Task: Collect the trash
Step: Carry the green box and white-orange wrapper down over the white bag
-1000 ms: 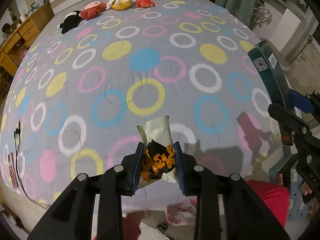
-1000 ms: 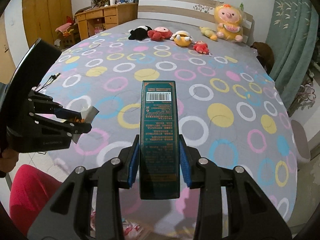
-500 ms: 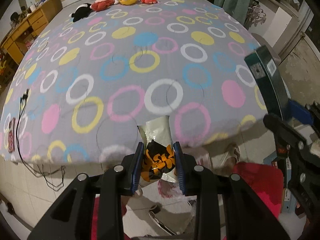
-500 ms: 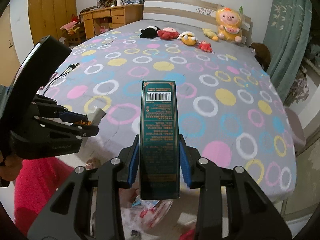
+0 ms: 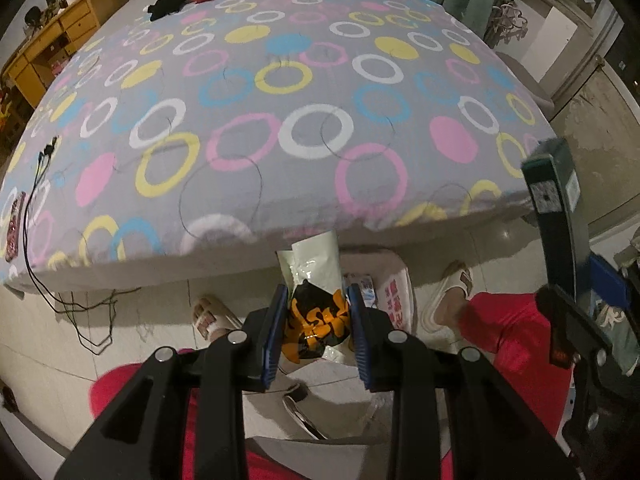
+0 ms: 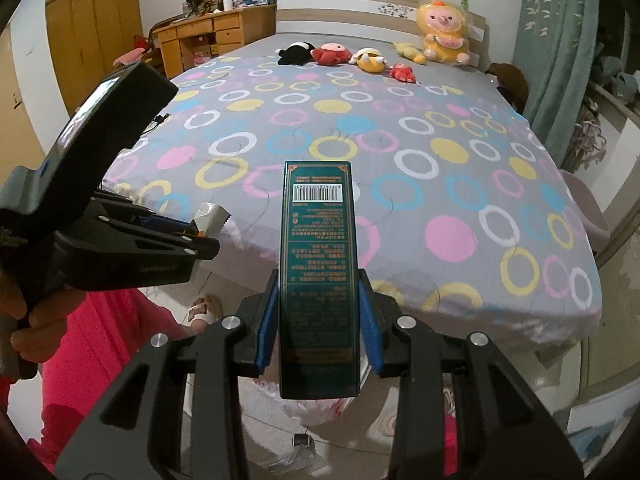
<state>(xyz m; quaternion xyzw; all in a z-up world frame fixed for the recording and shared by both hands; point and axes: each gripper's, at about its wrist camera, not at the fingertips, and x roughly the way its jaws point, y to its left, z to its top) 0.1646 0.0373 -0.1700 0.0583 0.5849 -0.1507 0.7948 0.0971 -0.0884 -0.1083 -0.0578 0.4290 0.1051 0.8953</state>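
holding both pieces of trash off the foot edge of the bed (image 5: 280,128). my left tongs (image 5: 316,332) pinch an orange-and-black snack wrapper (image 5: 314,320), my right tongs (image 6: 318,320) pinch a dark green carton (image 6: 318,264); both hang over the floor beside the bed, above a white bag (image 5: 394,296).

Barely any readable text here

A barcode is printed on the green box (image 6: 319,276), but its digits and small print can't be made out.
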